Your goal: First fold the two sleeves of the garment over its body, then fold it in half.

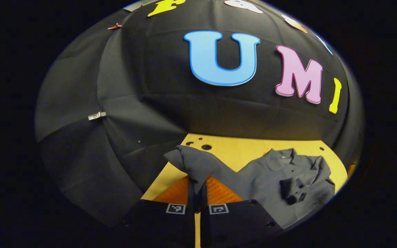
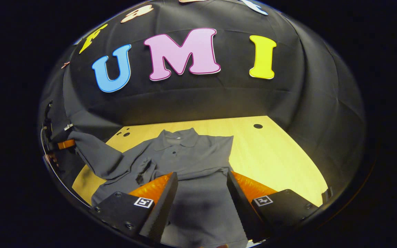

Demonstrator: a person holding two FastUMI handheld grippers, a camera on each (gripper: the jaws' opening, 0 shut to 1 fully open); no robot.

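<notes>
Left gripper (image 1: pixel 197 193) is clenched on the left sleeve (image 1: pixel 195 163), fingers pressed together with the grey cloth bunched between them and lifted off the surface (image 1: pixel 253 146). From there the sleeve runs down and right to the shirt (image 1: pixel 274 172) spread on the wood. In the right gripper view the shirt (image 2: pixel 191 155) lies flat, collar (image 2: pixel 179 136) pointing to the far wall, long axis running near to far, hem end toward the camera. Its left sleeve (image 2: pixel 95 153) stretches out and up to the far left, off the surface edge, where the left gripper (image 2: pixel 59 144) shows small at the rim. The right sleeve is already folded over the body, leaving a straight right edge. Right gripper (image 2: pixel 202 193) is released, fingers spread wide, above the shirt's near half; the cloth shows between them, gripped by neither. Bare surface (image 2: pixel 271 151) lies to the shirt's right.
</notes>
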